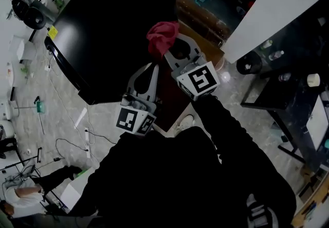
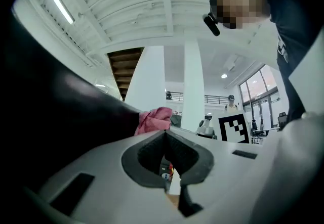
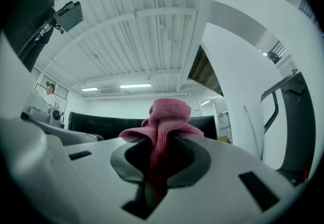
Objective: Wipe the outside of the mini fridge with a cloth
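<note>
Closest to me, the left gripper [image 1: 152,71] is closed on nothing; its own view shows the pads meeting with only background behind them. It sits just beside the right gripper [image 1: 175,49], which is clamped on a bunched pink cloth [image 1: 162,36]. The wad stands up out of the jaws in the right gripper view, with a narrow neck of fabric pinched between them.

The cloth is at the near right edge of the mini fridge [image 1: 113,26], a broad glossy black top from the head view. I cannot tell whether the cloth is pressing on it or hanging just clear.

My main worry is that narrow pinch. I judge that dragging it across the surface could pull the fabric out. If I tilt too low, the hard jaws might scrape the gloss instead of the cloth. The two grippers are close enough to knock together on a sideways stroke.

Beyond the fridge, cables [image 1: 72,142] trail over the floor [image 1: 61,98].
</note>
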Demonstrator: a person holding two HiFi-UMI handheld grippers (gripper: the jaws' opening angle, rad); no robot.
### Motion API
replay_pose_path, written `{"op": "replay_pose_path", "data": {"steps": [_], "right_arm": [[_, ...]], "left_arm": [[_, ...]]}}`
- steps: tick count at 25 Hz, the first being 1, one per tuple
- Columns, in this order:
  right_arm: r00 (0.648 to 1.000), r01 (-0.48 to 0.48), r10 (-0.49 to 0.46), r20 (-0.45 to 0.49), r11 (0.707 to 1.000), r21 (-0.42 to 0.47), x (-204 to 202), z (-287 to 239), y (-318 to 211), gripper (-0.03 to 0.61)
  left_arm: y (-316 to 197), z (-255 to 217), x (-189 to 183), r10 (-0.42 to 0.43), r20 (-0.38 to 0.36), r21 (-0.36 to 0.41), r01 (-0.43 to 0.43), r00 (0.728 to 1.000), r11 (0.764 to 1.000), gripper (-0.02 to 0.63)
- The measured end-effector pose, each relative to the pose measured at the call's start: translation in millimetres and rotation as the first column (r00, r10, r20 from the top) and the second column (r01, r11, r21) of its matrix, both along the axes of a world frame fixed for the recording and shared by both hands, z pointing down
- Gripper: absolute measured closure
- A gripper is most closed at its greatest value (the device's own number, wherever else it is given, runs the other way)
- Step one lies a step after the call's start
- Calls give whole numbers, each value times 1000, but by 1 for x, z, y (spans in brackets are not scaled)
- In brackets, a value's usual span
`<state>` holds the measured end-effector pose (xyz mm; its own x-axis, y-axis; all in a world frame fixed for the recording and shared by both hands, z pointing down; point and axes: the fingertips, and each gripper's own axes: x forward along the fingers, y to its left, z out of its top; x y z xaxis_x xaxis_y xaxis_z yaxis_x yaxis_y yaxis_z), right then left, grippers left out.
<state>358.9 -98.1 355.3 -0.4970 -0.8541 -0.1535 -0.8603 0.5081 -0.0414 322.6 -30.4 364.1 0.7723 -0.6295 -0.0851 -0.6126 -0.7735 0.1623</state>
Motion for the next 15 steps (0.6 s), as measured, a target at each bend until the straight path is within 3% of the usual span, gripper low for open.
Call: {"op": "replay_pose_path", "data": {"steps": [5,9,15], "right_arm": [[1000,3,-2,-15,999,52,-4,-4,-12,523],[1000,9,-7,-21,998,62,-6,12,-15,525],[1000,28,-29,-9,999,-31,-2,78,-21,525]], "left_arm": [[-13,-1,2,-17,20,25,16,1000,1000,609],[-23,21,-1,-39,29,-8,40,999,999,609],[-29,77,7,-52,82,-51,56,995,997,609]]}}
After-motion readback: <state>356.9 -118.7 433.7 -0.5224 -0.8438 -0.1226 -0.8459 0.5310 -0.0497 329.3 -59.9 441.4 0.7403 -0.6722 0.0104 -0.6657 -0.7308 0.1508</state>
